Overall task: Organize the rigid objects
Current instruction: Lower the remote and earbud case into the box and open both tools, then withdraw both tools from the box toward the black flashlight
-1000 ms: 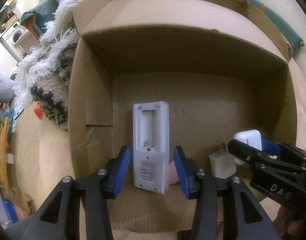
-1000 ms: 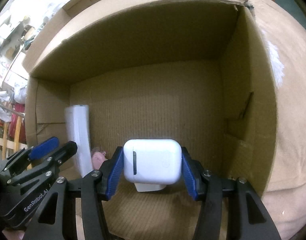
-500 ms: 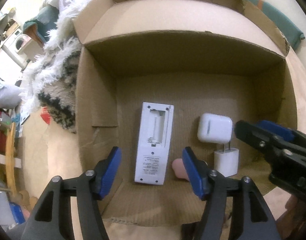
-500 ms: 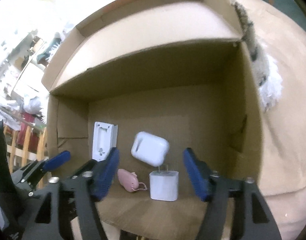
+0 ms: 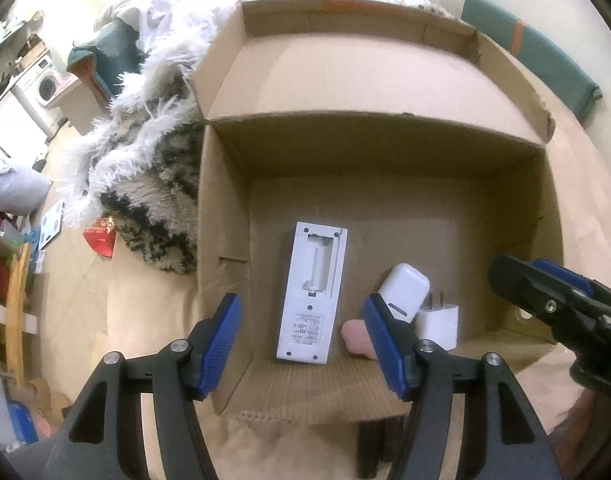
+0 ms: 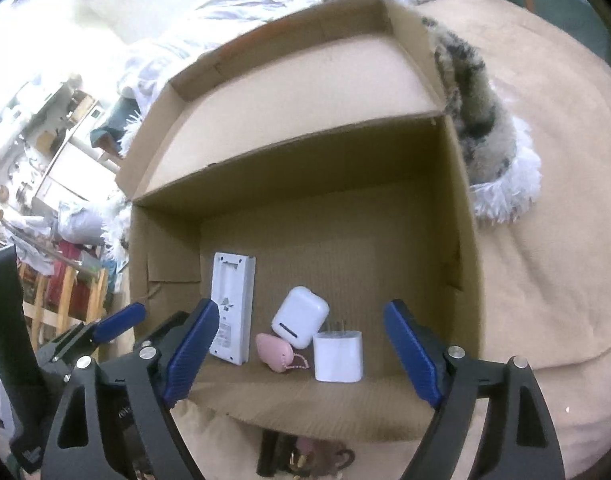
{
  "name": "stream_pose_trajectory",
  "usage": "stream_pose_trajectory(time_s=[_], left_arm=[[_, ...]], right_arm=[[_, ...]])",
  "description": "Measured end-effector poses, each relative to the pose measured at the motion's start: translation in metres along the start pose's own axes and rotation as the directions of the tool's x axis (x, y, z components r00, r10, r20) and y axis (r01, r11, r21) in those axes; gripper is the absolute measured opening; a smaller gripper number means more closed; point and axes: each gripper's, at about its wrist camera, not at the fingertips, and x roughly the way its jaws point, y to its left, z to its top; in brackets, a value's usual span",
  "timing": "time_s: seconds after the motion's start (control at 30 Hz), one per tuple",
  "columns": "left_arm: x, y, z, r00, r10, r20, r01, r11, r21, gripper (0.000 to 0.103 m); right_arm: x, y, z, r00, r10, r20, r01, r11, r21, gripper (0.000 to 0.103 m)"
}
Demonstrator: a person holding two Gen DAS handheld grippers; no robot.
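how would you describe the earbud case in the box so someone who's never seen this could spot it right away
Look inside the open cardboard box, at the row of small things along its near edge. The earbud case is the rounded white pebble between the long white remote and the square white charger, tilted against the charger, behind the pink trinket.

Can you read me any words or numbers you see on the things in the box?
Flat white plastic remote control lying back-up in the brown cardboard box: a printed label near its lower end, too small and blurred to read.
Left black gripper, seen in the right wrist view: pale letters on its body, unreadable.
Nothing else shows any readable text.
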Motion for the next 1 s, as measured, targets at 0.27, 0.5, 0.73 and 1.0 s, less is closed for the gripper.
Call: stream_pose_trajectory(time_s=[0.27,0.5,0.73,1.0], left_arm=[[-0.025,0.010,-0.020,1.000,-0.006,0.006,0.007,1.000,-0.020,0.060],[-0.033,0.027,-0.048,1.000,-0.019,-0.018,0.018,0.996,-0.085,0.061],[-0.021,0.036,-0.072,0.998,-0.019,-0.067,0.010,0.991,-0.134,0.061],[0.014,0.024,-0.091,0.977,-0.108,-0.186,0.083,0.987,-0.139,0.061]], right_arm=[[-0.022,-0.004,-0.014,1.000,-0.007,0.009,0.007,1.000,0.002,0.090],[-0.039,-0.001,-0.032,1.000,-0.007,0.015,0.007,1.000,-0.012,0.090],[-0.039,-0.013,-0.059,0.999,0.026,-0.034,-0.024,0.998,0.055,0.090],[-0.027,-0.028,-0.076,0.998,0.025,-0.065,-0.016,0.990,0.142,0.090]])
